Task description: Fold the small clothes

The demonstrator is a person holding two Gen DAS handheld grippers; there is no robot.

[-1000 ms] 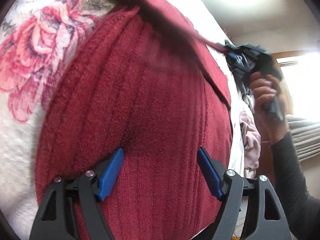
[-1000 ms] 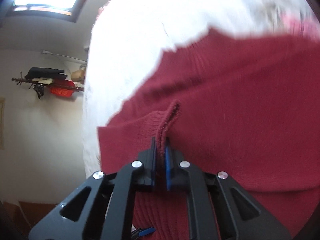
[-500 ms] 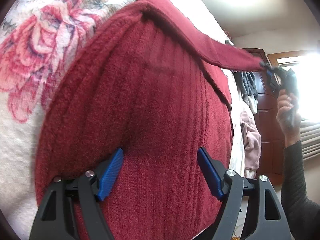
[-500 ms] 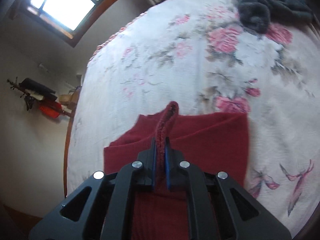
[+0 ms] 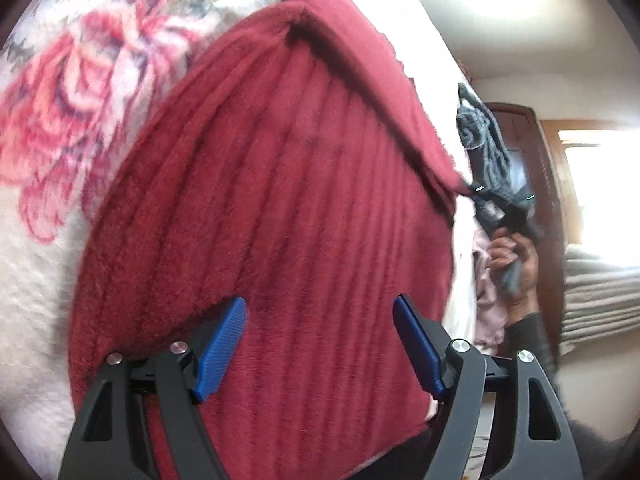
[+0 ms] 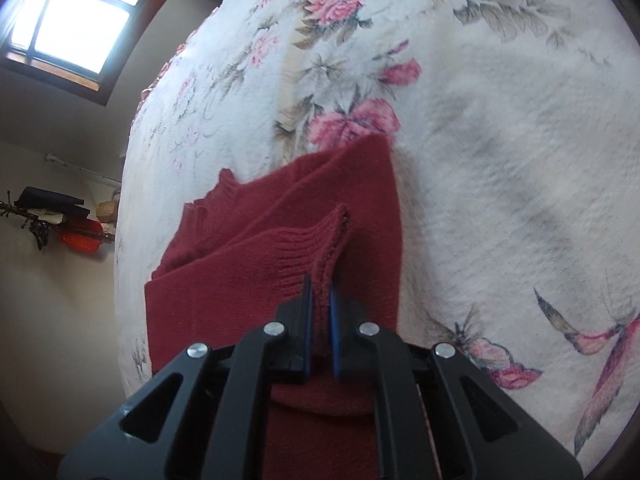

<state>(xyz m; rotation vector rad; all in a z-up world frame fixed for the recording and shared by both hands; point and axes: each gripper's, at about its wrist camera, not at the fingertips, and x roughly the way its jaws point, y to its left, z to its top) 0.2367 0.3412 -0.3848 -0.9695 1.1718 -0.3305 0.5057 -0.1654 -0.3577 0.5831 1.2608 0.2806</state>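
So the right hand-held gripper [image 6: 320,300] has its jaws pinched tight on the ribbed cuff edge of a dark red knit sweater [image 6: 248,280], with the cuff [image 6: 316,240] poking up out of the jaws. From there the sleeve runs back over the rest of the sweater, which is lying on a bed with a white floral blanket [image 6: 500,160], pink roses and a butterfly print on it. In that view the sweater looks partly folded, layers stacked on each other with a collar corner sticking out at the far left.

The left hand-held gripper [image 5: 320,340] is the opposite: jaws spread wide apart, blue pads [image 5: 222,336] sitting right over the ribbed body of the sweater. Can't tell if the pads are actually pressing on the fabric or just above it. A folded-over flap of the sweater [image 5: 360,72] runs diagonally across the top of that view, ending at the other hand-held gripper off to the right, held by a hand [image 5: 516,260] in a dark sleeve.

Past that there's a heap of grey-blue clothes [image 5: 484,140] and something pale pink [image 5: 488,292] at the bed's edge. The right view also shows a window [image 6: 76,28] and a wall rack [image 6: 52,216] with stuff on it.
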